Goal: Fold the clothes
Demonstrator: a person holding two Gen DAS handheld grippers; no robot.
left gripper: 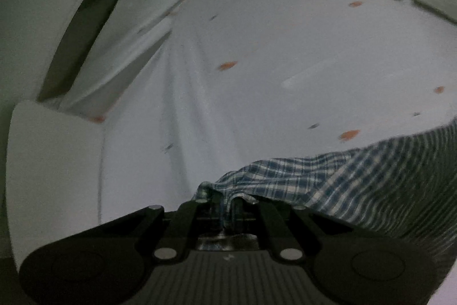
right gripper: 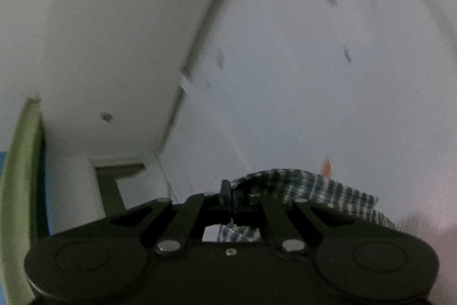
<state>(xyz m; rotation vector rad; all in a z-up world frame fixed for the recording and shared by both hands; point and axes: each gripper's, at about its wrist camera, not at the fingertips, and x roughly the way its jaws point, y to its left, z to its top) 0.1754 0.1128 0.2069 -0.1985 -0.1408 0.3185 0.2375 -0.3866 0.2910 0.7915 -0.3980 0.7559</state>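
Your biggest risk, as I judge it, is the plaid garment slipping out of one pinch while you have it up in the air; each gripper holds only a thin bit of edge, and the frames are smeared with motion blur, so a sharp tug or a snap to flatten the cloth could pull a corner free and leave the piece hanging lopsided from one hand; a second risk is uneven tension, since the cloth in the left wrist view runs off to the right in a taut, stretched sheet, and if your hands drift apart or to different heights the fold line will come out skewed; watch too that the hanging part, which neither camera shows, does not drag or bunch below you. The left gripper has its jaws together, clamped on a bunched edge of the garment that rises just above the fingertips; it looks roughly level toward a pale curtain dotted with orange marks; the right gripper is likewise clamped shut on the plaid cloth, which drapes off to its right, and it is tilted upward and rolled, so the curtain rail and ceiling run slantwise across its view.
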